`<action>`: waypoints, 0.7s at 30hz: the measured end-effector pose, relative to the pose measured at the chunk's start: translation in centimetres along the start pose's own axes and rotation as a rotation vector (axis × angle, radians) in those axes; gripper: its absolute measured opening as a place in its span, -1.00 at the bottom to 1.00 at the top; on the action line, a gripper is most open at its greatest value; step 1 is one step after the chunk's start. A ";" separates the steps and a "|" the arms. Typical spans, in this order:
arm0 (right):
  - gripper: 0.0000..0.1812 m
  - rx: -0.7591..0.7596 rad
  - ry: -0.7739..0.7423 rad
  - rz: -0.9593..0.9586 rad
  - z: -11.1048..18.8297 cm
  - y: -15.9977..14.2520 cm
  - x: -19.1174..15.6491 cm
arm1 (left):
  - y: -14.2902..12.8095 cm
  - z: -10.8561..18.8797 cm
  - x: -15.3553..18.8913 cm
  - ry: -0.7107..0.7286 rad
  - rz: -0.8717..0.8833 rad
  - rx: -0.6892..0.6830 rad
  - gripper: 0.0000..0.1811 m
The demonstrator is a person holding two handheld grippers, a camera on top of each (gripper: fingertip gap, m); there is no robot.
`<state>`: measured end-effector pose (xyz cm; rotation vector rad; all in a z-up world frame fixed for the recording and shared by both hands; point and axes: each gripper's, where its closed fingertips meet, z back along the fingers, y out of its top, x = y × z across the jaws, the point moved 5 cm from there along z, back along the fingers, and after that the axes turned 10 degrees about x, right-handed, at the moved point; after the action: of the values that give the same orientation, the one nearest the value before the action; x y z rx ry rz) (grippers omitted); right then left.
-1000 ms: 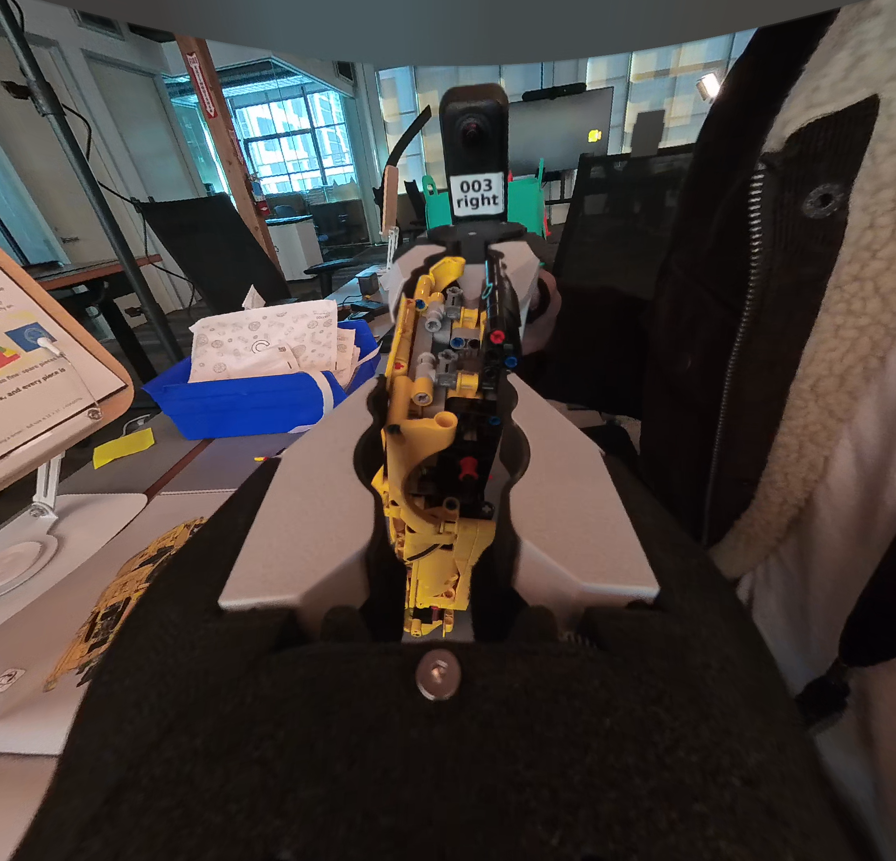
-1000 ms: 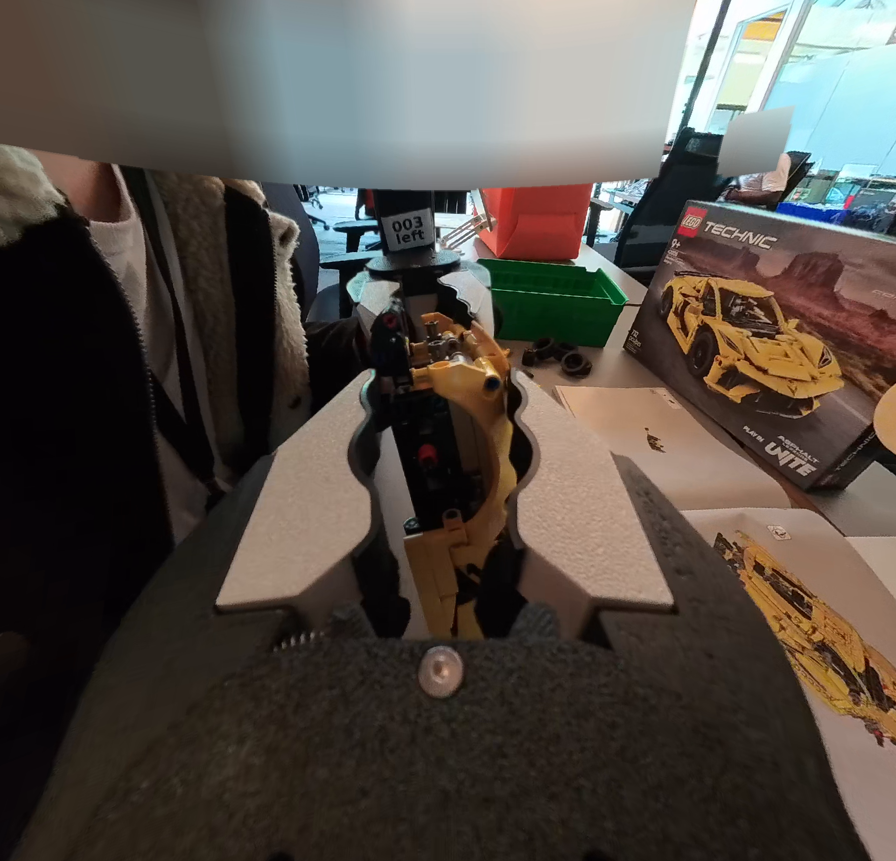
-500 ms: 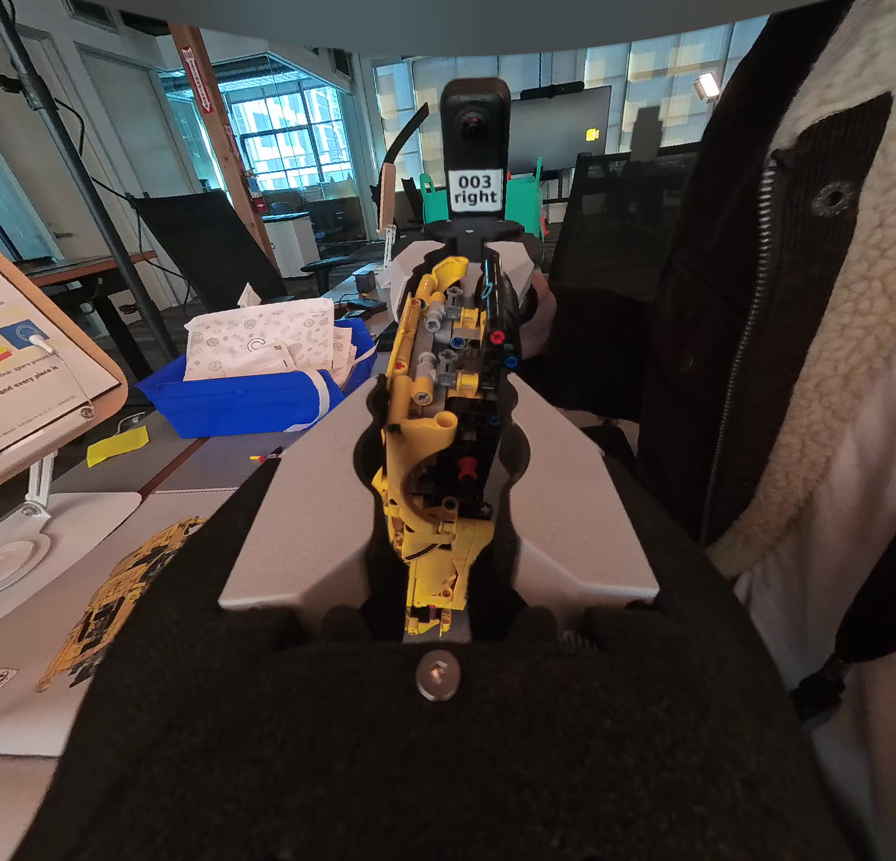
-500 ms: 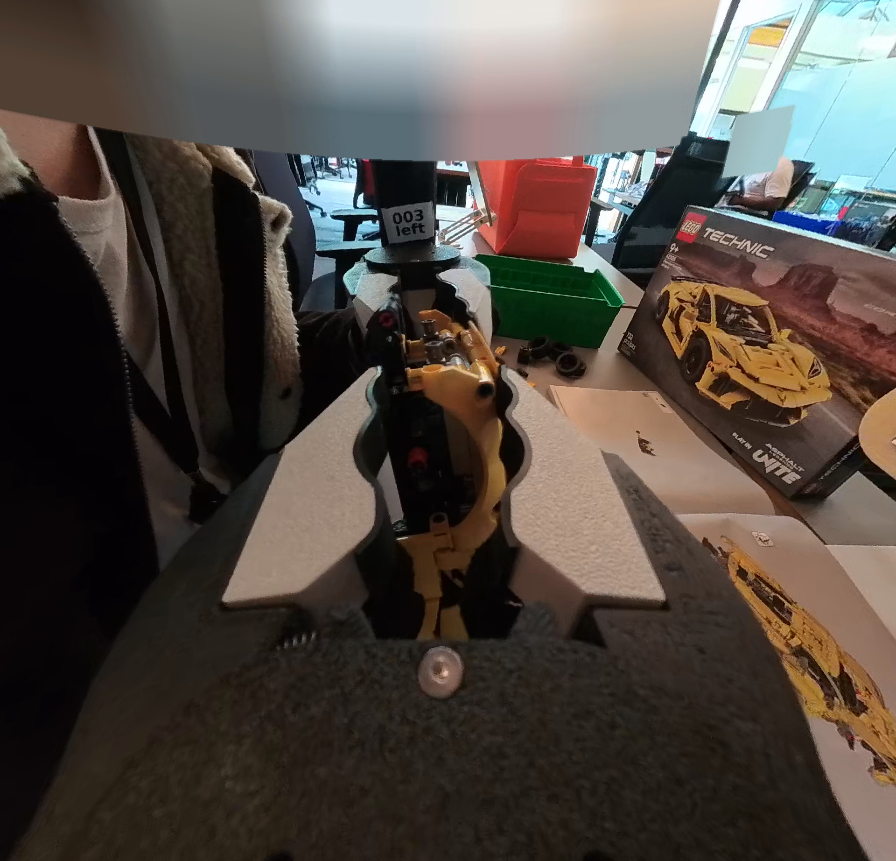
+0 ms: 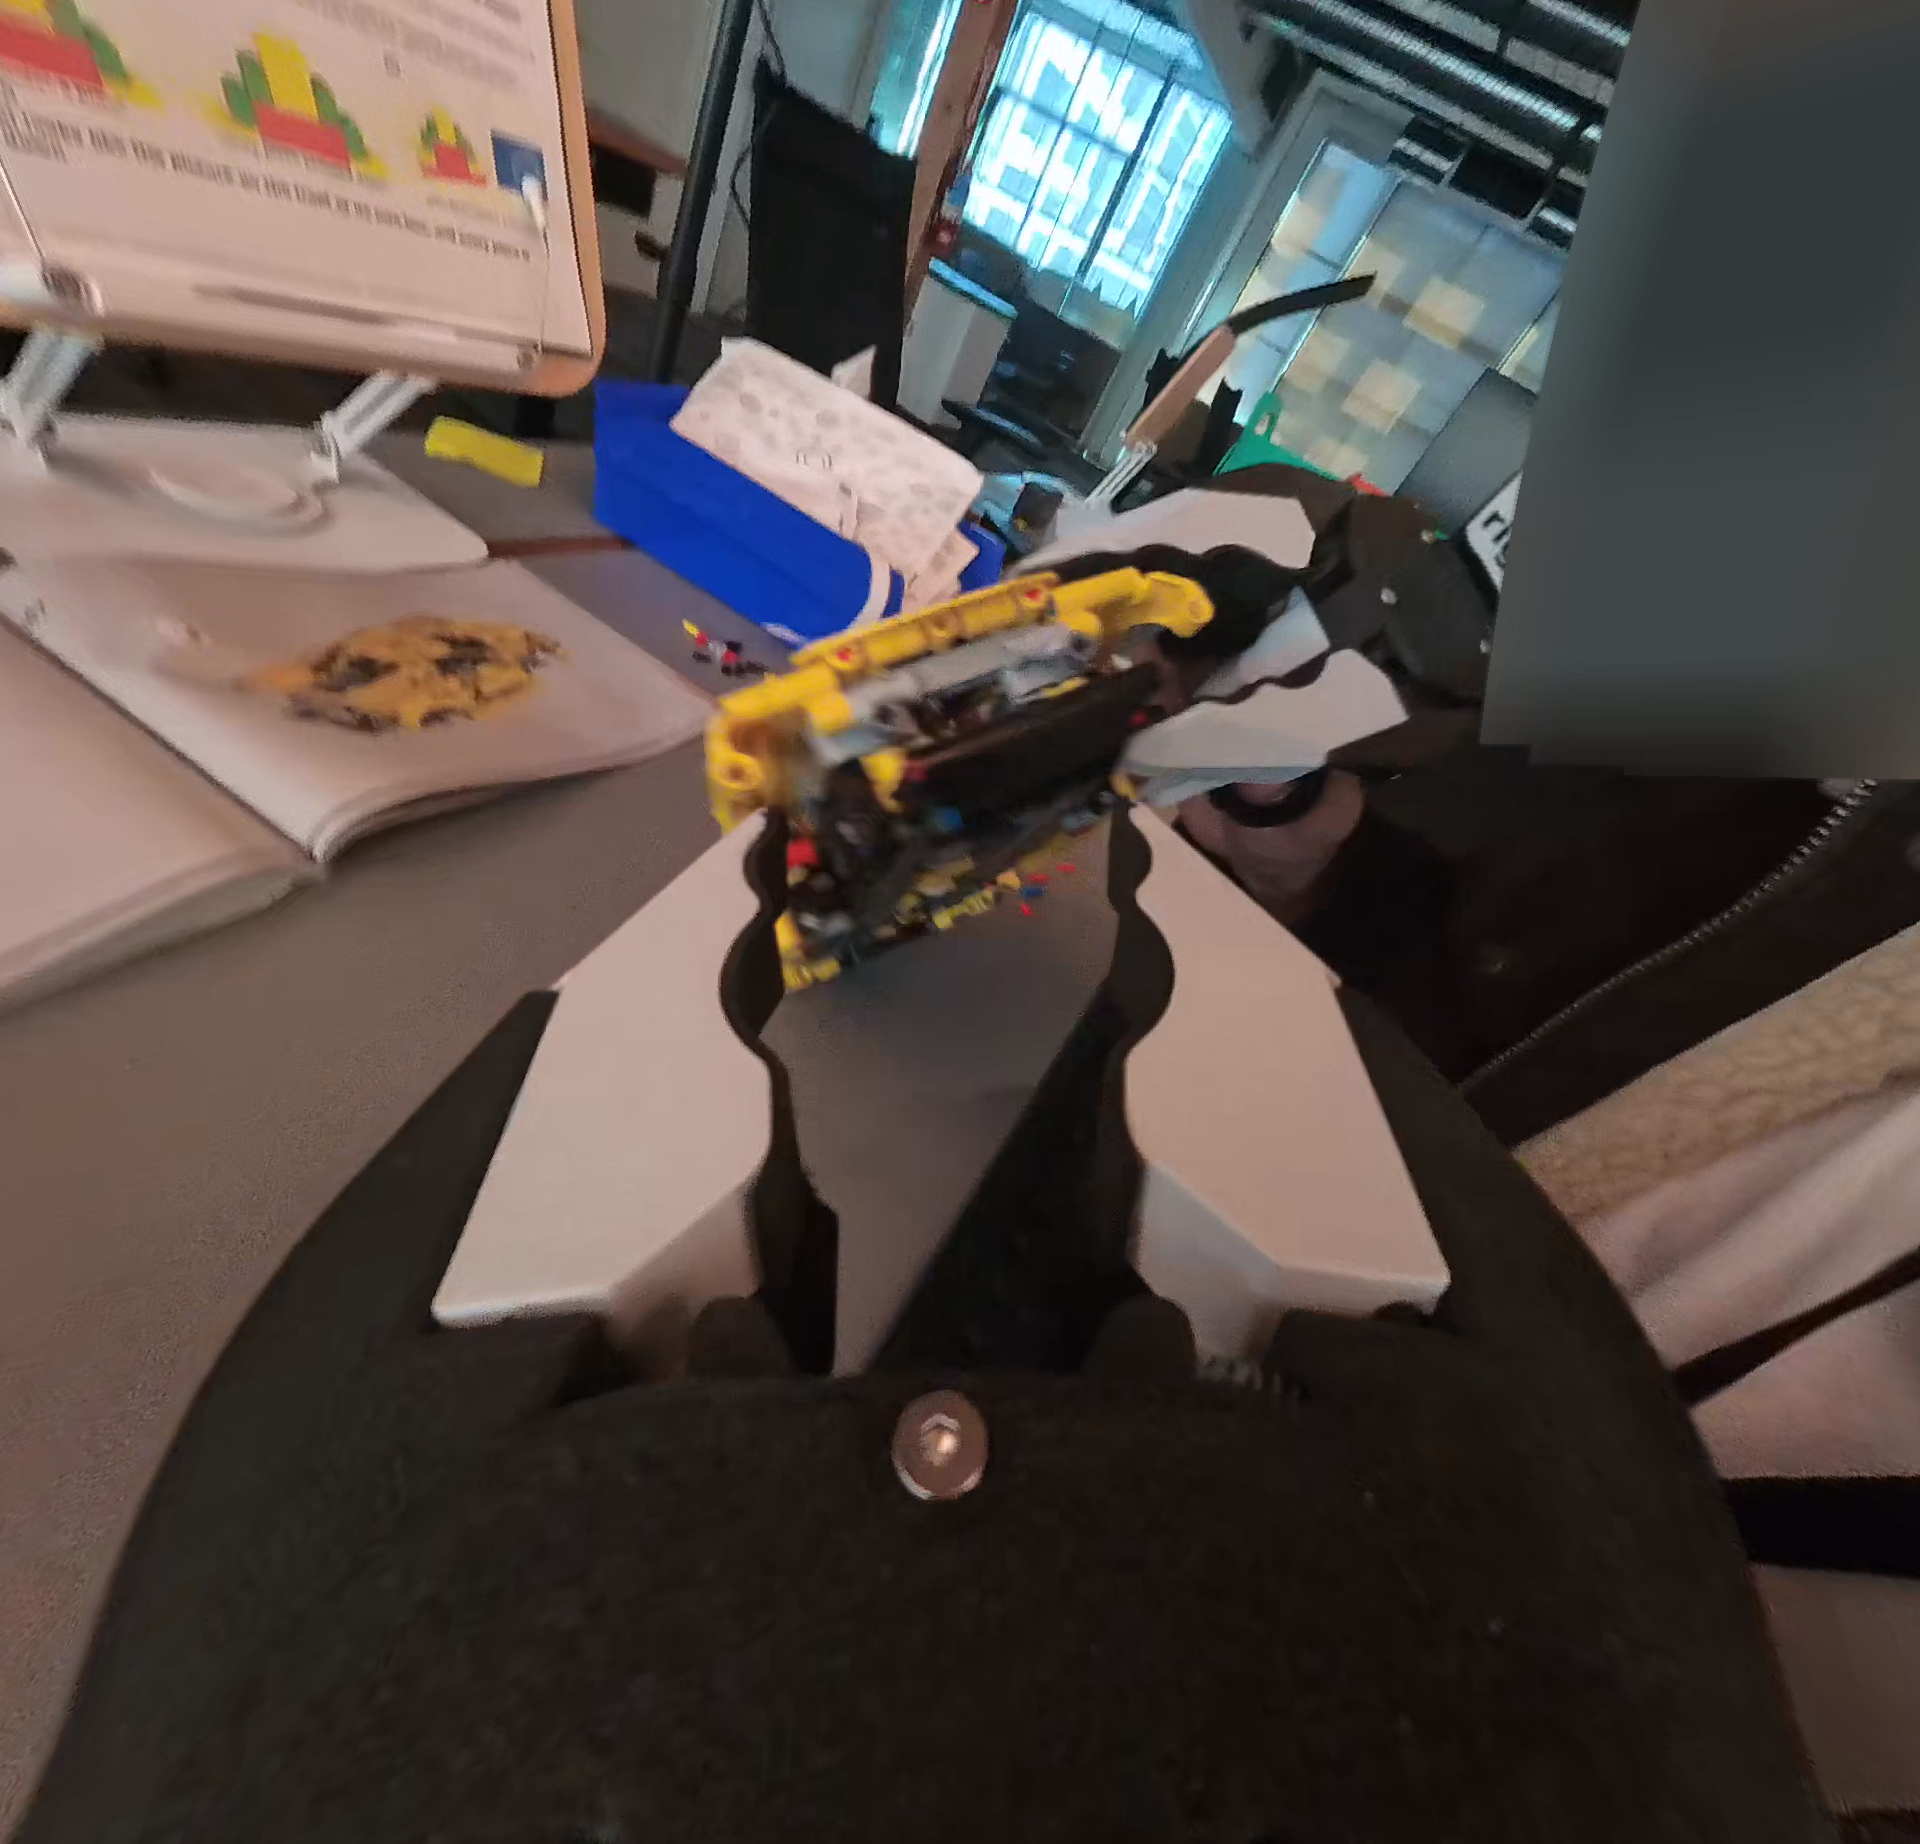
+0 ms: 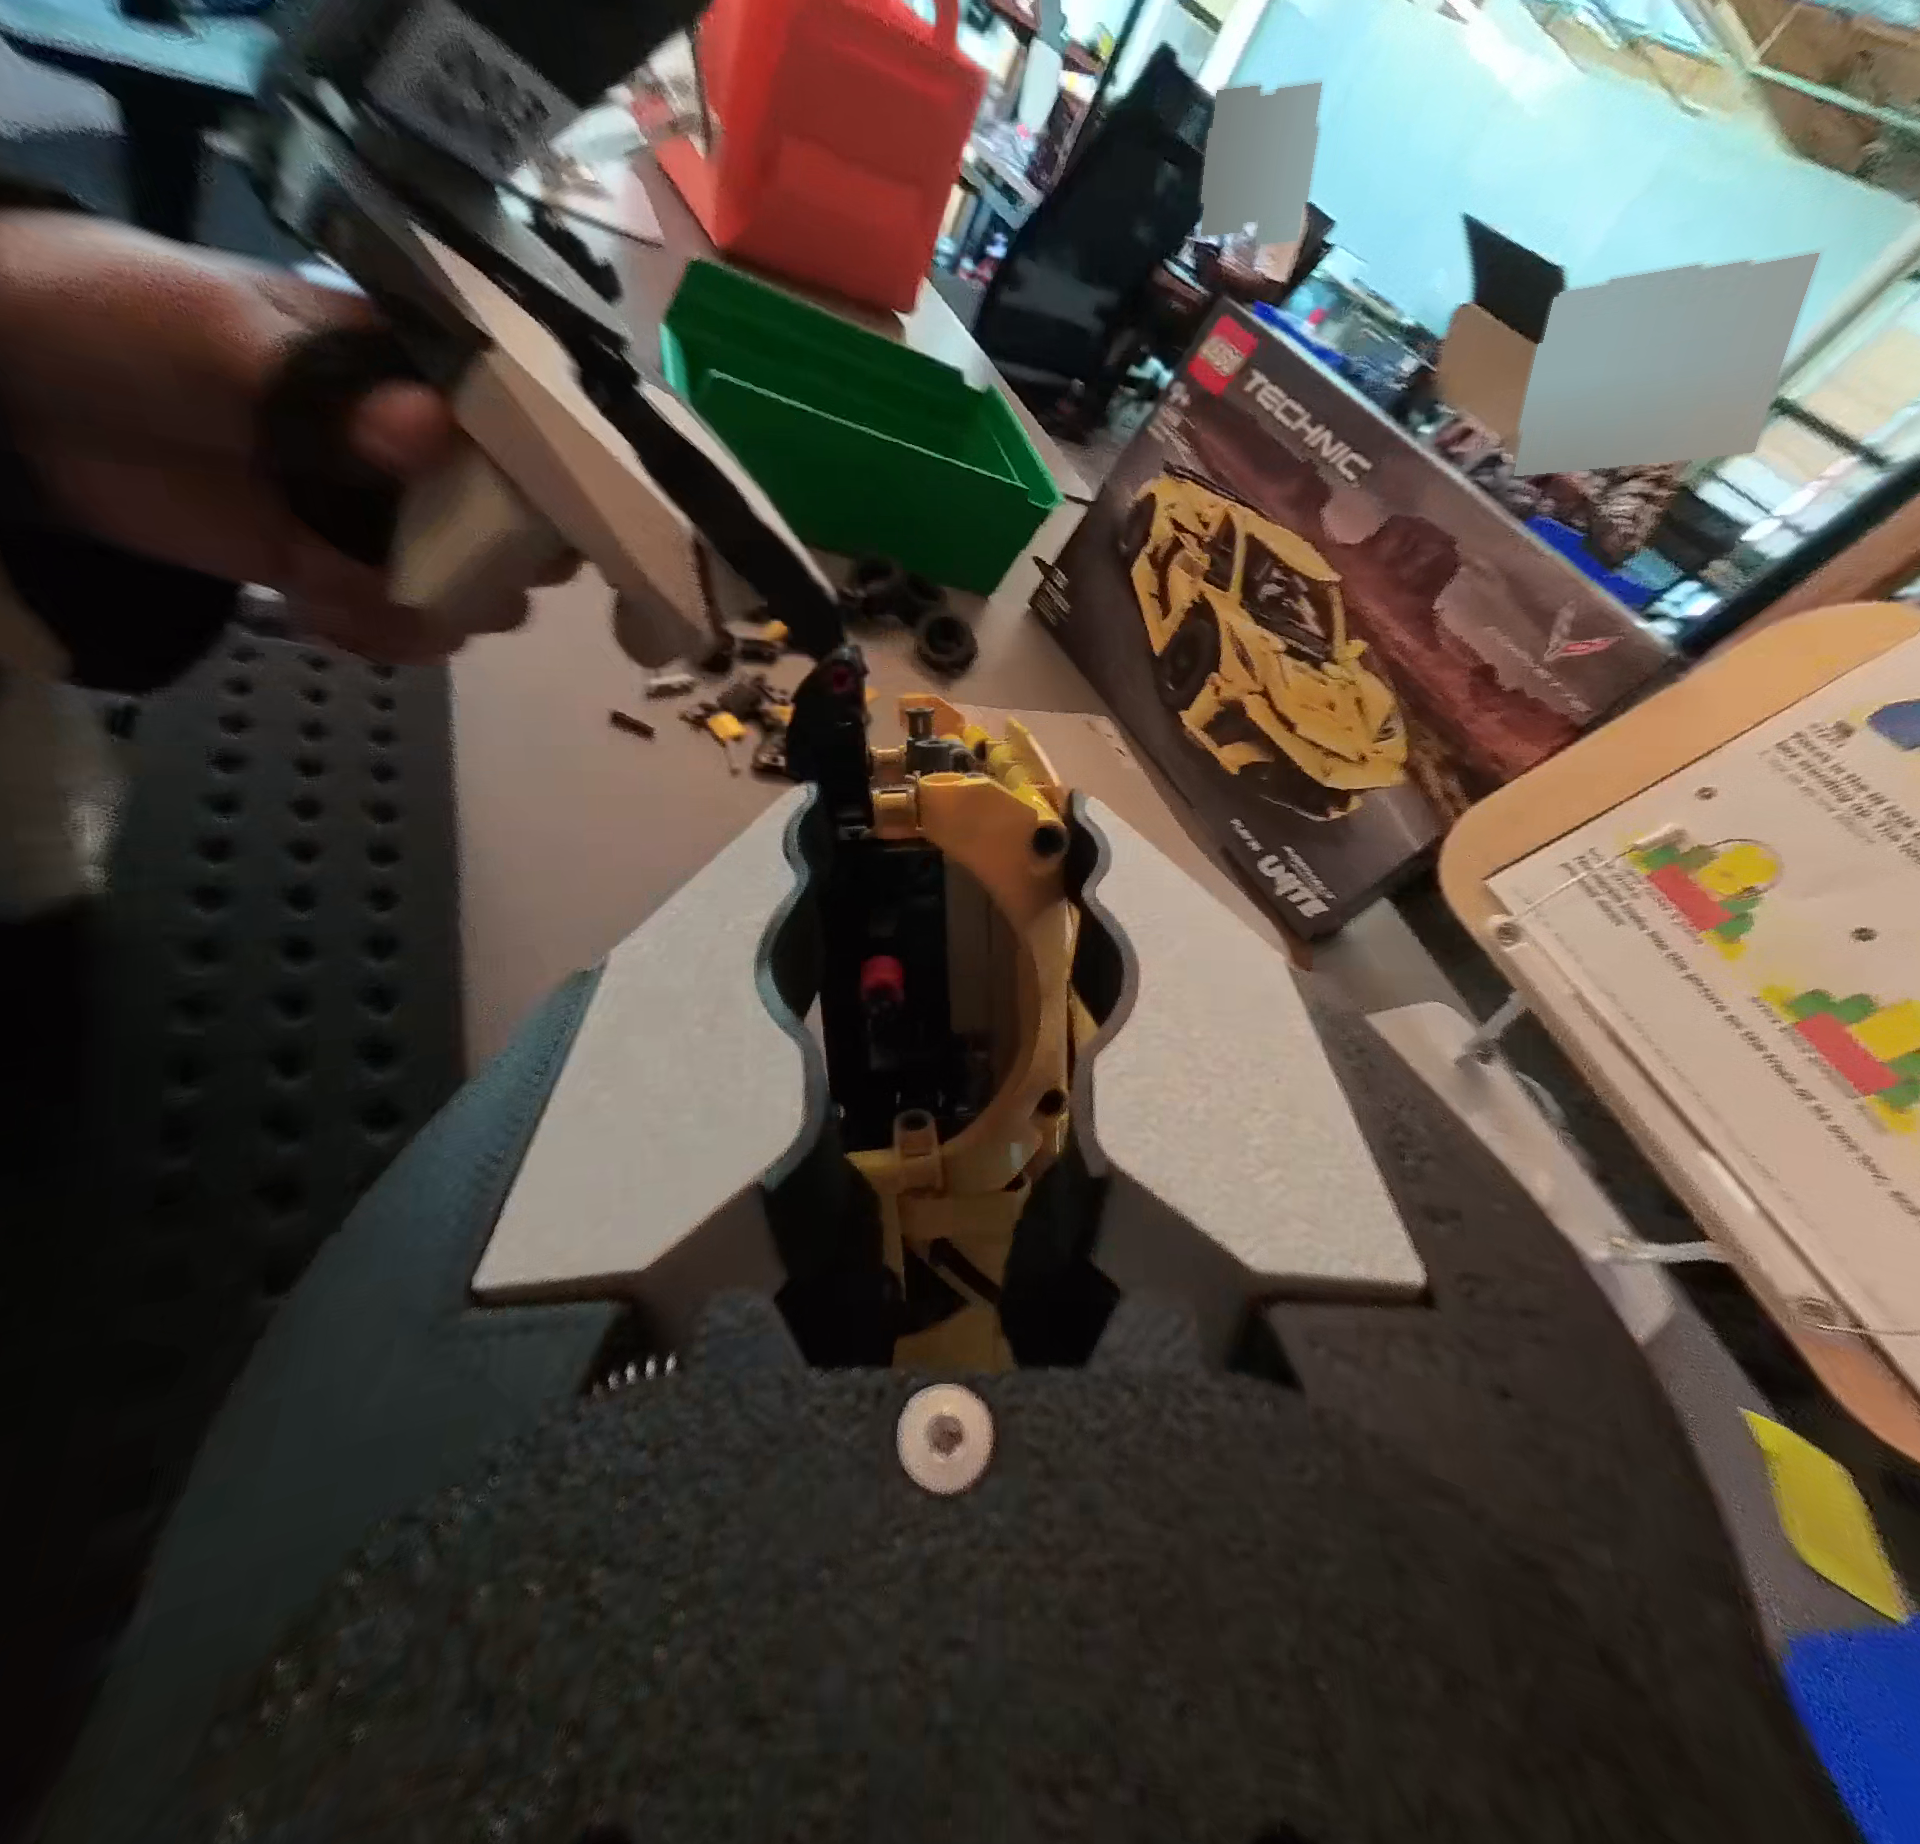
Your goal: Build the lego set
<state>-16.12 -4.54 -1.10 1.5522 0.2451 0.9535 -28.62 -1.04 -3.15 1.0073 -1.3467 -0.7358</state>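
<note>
Yellow-and-black lego assembly (image 6: 961,973) clamped in right claw (image 6: 940,973), above table.

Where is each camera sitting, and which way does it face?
Left wrist view: on the left gripper, looking along its open fingers over the table at the lego model in the right gripper; a jacket shows at right.
Right wrist view: on the right gripper, shut on the lego model, facing the box and green bin; the left gripper and a hand show upper left.
Shared: the model, both grippers, the table.
</note>
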 end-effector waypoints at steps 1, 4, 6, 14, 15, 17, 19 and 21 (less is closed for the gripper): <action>-0.52 -0.014 -0.023 0.034 -0.7 -0.2 -0.7 | -0.2 0.4 0.5 0.012 0.013 -0.016 -0.31; -0.52 -0.057 -0.073 0.149 -2.3 -0.6 -2.7 | -1.1 1.5 0.0 0.153 -0.003 -0.092 -0.30; -0.52 -0.089 -0.090 0.206 -3.1 -0.9 -3.9 | -1.7 2.1 -0.6 0.209 -0.002 -0.140 -0.30; -0.53 -0.145 -0.102 0.377 -4.7 -2.0 -6.9 | -3.5 3.3 -1.6 0.191 0.032 -0.236 -0.27; -0.53 -0.145 -0.100 0.393 -4.8 -2.3 -7.1 | -3.7 3.4 -1.9 0.190 0.029 -0.248 -0.24; -0.53 -0.141 -0.100 0.436 -5.1 -2.9 -7.6 | -3.8 3.6 -2.6 0.197 0.025 -0.234 -0.18; -0.53 -0.134 -0.099 0.480 -5.5 -3.5 -8.1 | -4.2 3.5 -3.1 0.193 0.026 -0.242 -0.12; -0.53 -0.129 -0.103 0.516 -5.8 -4.0 -8.5 | -5.0 3.3 -3.2 0.164 0.015 -0.293 -0.06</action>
<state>-24.09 -4.78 -8.75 1.5681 -0.3017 1.2541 -31.64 -0.75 -9.24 0.8040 -1.0682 -0.7952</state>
